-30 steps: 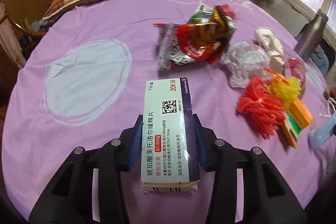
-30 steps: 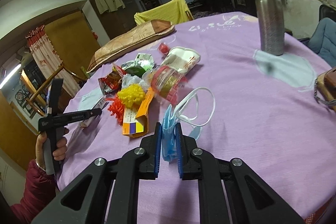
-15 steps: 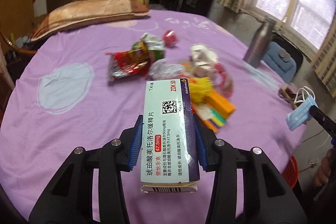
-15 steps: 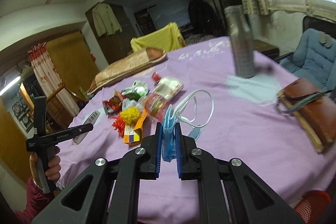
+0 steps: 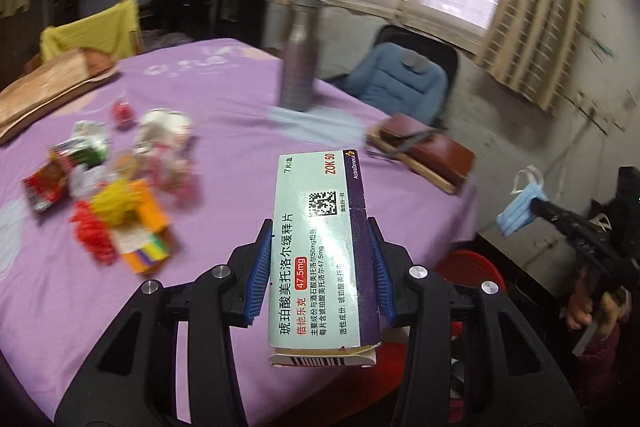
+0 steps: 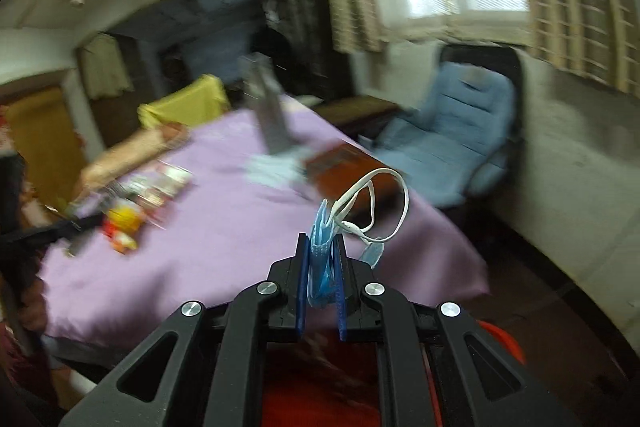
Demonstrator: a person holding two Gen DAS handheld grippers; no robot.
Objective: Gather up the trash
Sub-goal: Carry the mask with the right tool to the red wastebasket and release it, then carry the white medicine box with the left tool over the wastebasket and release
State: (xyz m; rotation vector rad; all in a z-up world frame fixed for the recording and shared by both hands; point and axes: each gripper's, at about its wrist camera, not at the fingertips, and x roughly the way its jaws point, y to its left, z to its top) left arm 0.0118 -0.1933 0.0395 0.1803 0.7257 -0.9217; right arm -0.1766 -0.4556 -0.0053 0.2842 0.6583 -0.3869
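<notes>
My left gripper (image 5: 320, 259) is shut on a white and purple medicine box (image 5: 320, 247), held in the air over the table's near right corner. My right gripper (image 6: 322, 267) is shut on a folded blue face mask (image 6: 320, 251) whose white ear loops (image 6: 376, 211) stick up; the same mask (image 5: 516, 211) shows at the right of the left wrist view. A red bin (image 6: 500, 343) lies low, partly hidden behind the gripper, and the same red bin (image 5: 468, 267) sits beyond the table edge. More trash, wrappers (image 5: 60, 171) and a red and yellow pom-pom pile (image 5: 104, 215), stays on the purple tablecloth (image 5: 224, 131).
A metal bottle (image 5: 298, 59) stands at the table's far side, and a brown pouch (image 5: 424, 151) lies near its right edge. A blue padded chair (image 6: 452, 139) stands by the window wall. A pillow (image 5: 52, 79) lies at the far left. A hand (image 5: 588, 303) holds the right gripper.
Both grippers have swung right and lifted off the table, still shut on the box and the mask. The views now reach past the table edge to the red bin, chair and window.
</notes>
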